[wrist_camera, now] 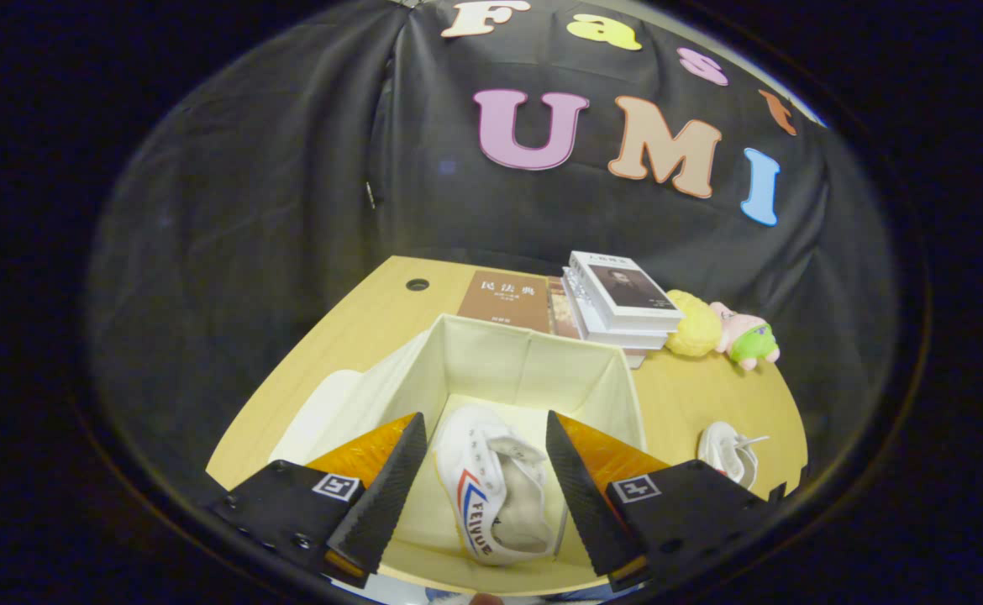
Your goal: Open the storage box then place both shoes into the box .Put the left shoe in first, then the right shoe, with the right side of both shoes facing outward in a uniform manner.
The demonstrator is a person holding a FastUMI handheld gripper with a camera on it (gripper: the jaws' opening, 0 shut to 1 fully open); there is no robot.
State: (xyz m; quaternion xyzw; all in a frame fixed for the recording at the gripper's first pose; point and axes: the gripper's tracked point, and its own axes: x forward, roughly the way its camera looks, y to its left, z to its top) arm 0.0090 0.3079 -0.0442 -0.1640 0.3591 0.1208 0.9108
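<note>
Between the spread tool fingers, one shoe lies in the box. Another shoe sits right; books and toys beyond.

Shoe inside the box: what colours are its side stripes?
Red and blue stripes on the white shoe, lying in the storage box between the open gripper fingers; gripper view.

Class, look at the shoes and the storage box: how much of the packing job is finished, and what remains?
Done: the storage box stands open, and one white shoe lies inside it on its side. In hand: nothing; the gripper is open, its fingers apart above the box on either side of that shoe. Left: the second shoe sits on the table beside the box.
</note>
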